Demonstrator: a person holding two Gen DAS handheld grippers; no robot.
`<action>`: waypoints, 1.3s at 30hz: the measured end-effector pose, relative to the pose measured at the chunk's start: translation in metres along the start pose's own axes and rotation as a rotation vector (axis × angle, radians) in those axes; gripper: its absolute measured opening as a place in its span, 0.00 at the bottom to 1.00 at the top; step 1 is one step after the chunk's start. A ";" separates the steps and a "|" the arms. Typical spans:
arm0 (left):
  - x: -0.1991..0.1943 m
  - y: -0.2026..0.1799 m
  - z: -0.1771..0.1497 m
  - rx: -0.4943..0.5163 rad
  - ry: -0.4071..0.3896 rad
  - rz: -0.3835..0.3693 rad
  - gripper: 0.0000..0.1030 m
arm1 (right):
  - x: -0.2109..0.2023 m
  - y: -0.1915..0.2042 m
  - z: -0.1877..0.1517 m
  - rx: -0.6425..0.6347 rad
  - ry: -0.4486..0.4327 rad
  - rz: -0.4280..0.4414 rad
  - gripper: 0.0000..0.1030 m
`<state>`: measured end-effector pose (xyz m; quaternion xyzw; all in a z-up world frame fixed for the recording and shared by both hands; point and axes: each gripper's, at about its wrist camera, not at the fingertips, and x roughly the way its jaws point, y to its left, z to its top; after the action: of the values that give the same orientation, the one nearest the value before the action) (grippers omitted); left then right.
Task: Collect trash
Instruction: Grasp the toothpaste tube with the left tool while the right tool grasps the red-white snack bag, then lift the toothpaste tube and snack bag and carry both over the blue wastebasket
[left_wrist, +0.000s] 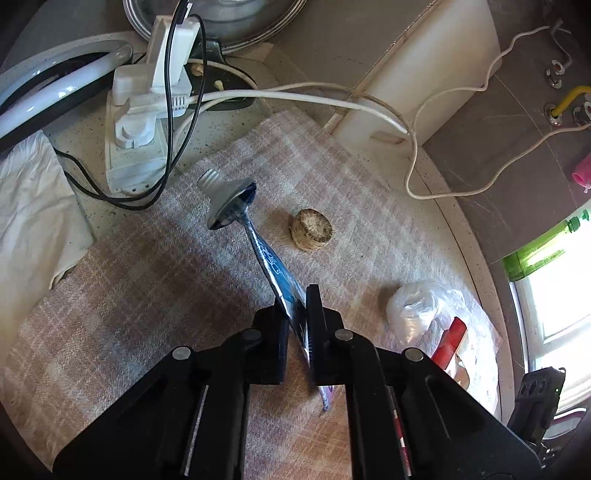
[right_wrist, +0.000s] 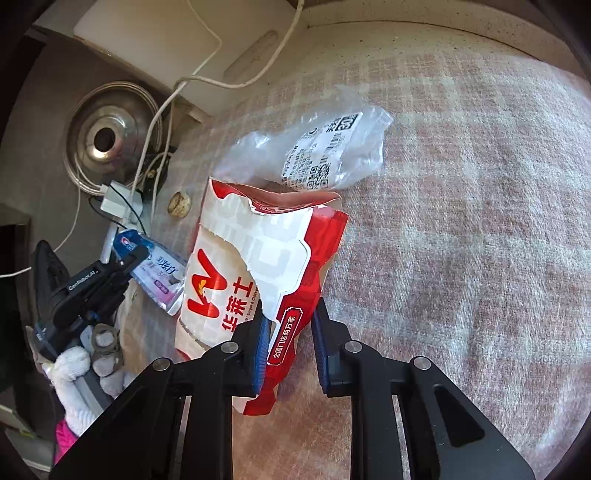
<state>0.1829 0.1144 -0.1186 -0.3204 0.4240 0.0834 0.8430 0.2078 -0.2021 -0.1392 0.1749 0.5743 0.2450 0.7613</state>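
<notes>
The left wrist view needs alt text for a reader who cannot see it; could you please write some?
The left gripper is shut on the flat end of a squeezed blue toothpaste tube, capless, above a checked cloth. A cork-like disc and crumpled clear plastic bag lie on it.

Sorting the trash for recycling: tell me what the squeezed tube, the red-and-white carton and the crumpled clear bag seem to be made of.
Squeezed tube: probably laminated plastic or foil, glossy; it holds sharp flat creases, and its threaded neck looks like plastic.
Red-and-white carton: printed paperboard, slightly shiny; the torn edge shows white fibre.
Crumpled clear bag: thin plastic film, translucent and wrinkled, with a printed label.
</notes>
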 end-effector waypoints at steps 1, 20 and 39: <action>-0.003 -0.002 -0.001 0.011 -0.004 -0.001 0.05 | -0.002 0.002 -0.001 -0.011 -0.006 -0.006 0.19; -0.059 0.001 -0.024 0.097 -0.008 -0.052 0.00 | -0.060 -0.001 -0.032 -0.049 -0.091 -0.030 0.18; 0.001 0.000 -0.013 0.098 0.043 -0.002 0.00 | -0.092 -0.005 -0.064 -0.055 -0.135 -0.062 0.18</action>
<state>0.1748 0.1064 -0.1246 -0.2807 0.4455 0.0548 0.8484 0.1270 -0.2596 -0.0876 0.1520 0.5200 0.2247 0.8100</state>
